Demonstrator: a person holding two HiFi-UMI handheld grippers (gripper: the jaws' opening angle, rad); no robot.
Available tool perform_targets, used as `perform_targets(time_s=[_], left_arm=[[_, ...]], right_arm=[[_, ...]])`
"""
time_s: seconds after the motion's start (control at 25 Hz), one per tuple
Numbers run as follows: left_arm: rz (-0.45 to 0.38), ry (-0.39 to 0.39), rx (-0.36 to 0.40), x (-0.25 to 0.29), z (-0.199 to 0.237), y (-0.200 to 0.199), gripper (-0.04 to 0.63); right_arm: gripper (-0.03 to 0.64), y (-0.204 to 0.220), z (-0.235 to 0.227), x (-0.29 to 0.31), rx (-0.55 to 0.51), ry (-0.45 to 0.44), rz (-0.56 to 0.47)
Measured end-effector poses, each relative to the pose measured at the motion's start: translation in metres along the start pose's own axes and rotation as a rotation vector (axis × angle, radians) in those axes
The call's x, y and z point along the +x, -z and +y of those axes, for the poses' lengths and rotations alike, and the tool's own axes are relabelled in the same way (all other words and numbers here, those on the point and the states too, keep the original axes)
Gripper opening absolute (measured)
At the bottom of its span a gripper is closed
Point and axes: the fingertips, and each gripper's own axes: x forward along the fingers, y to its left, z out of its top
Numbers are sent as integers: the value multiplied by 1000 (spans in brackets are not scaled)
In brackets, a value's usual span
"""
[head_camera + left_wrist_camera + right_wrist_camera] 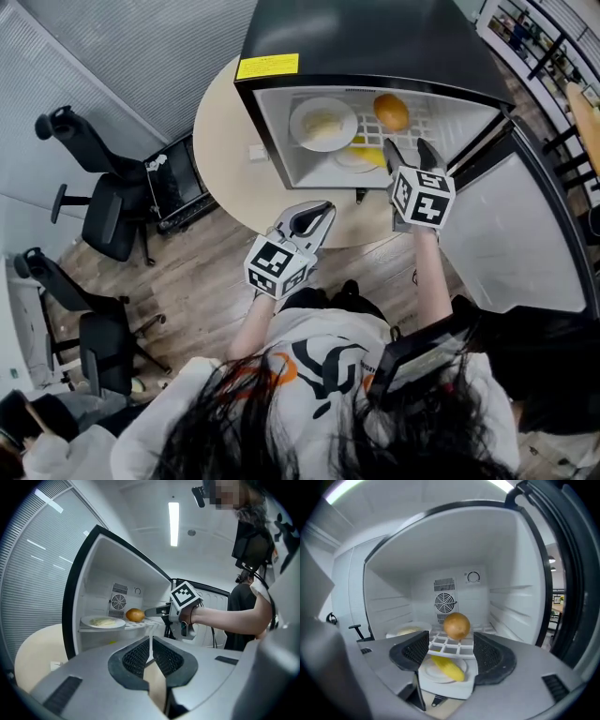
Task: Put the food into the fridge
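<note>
A small black fridge (356,37) stands open on a round table. On its white wire shelf (451,645) lie a round orange-brown food (391,111) (456,625) (135,615) and a white plate (322,123) (103,621) with pale food. Below the shelf, a yellow food (447,667) (372,156) rests on another plate (431,673). My right gripper (411,150) (451,651) is at the fridge mouth, open and empty, just short of the round food. My left gripper (323,211) (151,644) hangs back over the table's edge, shut on nothing.
The fridge door (525,234) swings out to the right, close beside my right arm. The beige table (220,131) shows left of the fridge. Two black office chairs (103,206) and a dark crate (178,183) stand on the wooden floor at the left.
</note>
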Motion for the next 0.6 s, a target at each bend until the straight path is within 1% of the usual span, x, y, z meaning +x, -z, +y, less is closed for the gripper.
perform_targets(time_s=[0.16, 0.32, 0.36, 0.44, 0.6], left_arm=[[-9, 16, 0, -4, -3, 1, 12], [-17, 34, 1, -10, -7, 1, 12], [-19, 37, 1, -12, -7, 0, 12], [-21, 42, 0, -17, -7, 1, 12], [-19, 52, -5, -30, -4, 6, 12]], right_arm=[[304, 2, 24, -24, 34, -67, -29], [301, 11, 41, -45, 78, -88, -50], [294, 13, 44, -49, 87, -85, -62], [258, 18, 50, -58, 106, -78, -84], [203, 36, 66, -76, 133, -68, -82]])
